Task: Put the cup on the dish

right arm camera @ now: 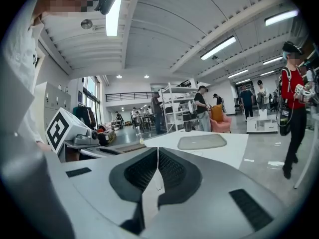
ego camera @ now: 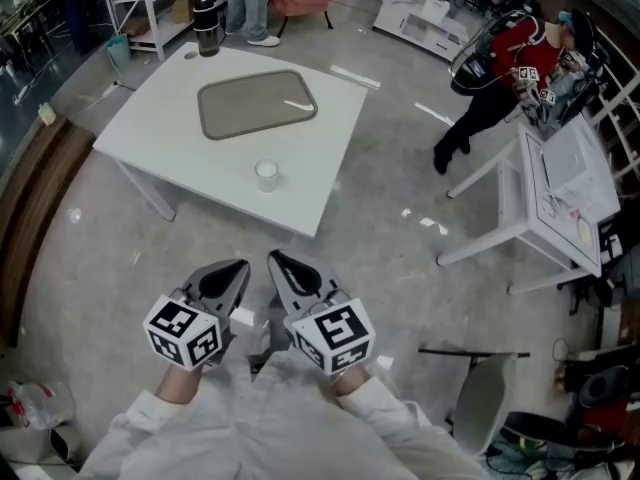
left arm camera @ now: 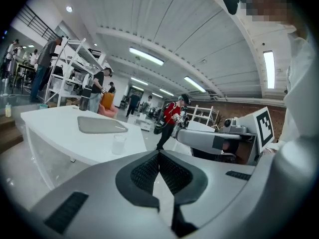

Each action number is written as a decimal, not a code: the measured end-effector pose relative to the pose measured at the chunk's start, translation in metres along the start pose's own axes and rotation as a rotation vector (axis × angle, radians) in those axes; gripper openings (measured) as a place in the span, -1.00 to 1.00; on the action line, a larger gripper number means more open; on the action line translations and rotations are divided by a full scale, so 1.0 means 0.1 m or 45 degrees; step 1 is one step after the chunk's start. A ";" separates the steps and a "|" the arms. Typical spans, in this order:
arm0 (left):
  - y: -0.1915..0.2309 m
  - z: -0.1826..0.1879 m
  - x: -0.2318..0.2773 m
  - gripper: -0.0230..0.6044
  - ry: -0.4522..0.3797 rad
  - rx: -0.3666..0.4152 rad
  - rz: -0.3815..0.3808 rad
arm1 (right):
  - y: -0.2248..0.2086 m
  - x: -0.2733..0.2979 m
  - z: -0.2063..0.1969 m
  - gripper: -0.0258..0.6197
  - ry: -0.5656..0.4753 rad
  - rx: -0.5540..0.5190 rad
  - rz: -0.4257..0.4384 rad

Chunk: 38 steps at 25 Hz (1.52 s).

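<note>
- The cup (ego camera: 266, 173) is small, round and milky-clear. It stands upright on the counter (ego camera: 160, 118) near the front edge, just in front of the dish (ego camera: 257, 103) and not on it.
- The dish is a flat grey tray, rectangular with rounded corners and a low rim.
- The counter has a smooth, matt white top on slim white legs. A dark flask (ego camera: 206, 26) stands at its far corner.
- The left hand-held gripper (ego camera: 243, 264) is grey plastic with black ribbed pads. Its tips are pressed together with nothing between them.
- The right hand-held gripper (ego camera: 273, 257) looks the same — tips pressed together, empty. Both hang side by side over the floor (ego camera: 400, 258), well short of the counter.
- The left gripper view alone gives the cup (left arm camera: 118, 144) side-on, with the dish (left arm camera: 101, 125) behind it.
- The right gripper view shows the dish (right arm camera: 203, 142) above its jaws, but I cannot make out the cup there.
- The floor is polished grey concrete, and the ceiling (left arm camera: 164, 29) is white, ribbed and strip-lit.
- A person in a red top (ego camera: 505, 63) stands beside a second white table (ego camera: 560, 198).
</note>
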<state>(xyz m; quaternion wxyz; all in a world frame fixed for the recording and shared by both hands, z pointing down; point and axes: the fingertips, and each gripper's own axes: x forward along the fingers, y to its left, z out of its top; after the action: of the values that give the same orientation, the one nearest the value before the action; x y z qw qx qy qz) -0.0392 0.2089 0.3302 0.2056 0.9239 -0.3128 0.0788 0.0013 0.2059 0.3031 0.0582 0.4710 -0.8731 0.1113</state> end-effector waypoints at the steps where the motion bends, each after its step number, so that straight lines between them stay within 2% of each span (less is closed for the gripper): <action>1: 0.07 0.03 0.03 -0.90 -0.001 -0.004 0.001 | -0.04 0.08 0.01 -0.87 0.005 -0.001 0.002; 10: 0.57 0.27 0.50 -0.90 0.025 0.010 0.020 | -0.45 0.72 0.14 -0.87 0.028 -0.015 0.060; 20: 1.15 0.89 1.22 -0.90 -0.033 -0.002 0.078 | -1.11 1.43 0.43 -0.87 0.050 -0.012 0.146; 29: 1.64 1.01 1.59 -0.90 -0.043 -0.063 0.175 | -1.52 1.91 0.48 -0.87 0.086 -0.014 0.257; 38: 1.77 0.94 1.76 -0.90 -0.015 -0.103 0.227 | -1.75 2.09 0.40 -0.87 0.112 0.012 0.286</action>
<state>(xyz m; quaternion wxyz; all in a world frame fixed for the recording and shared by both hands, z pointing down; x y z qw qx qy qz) -0.0066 -0.0550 0.3523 0.2331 0.8837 -0.3981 0.0786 0.0330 -0.0661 0.3323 0.0814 0.3652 -0.9164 0.1420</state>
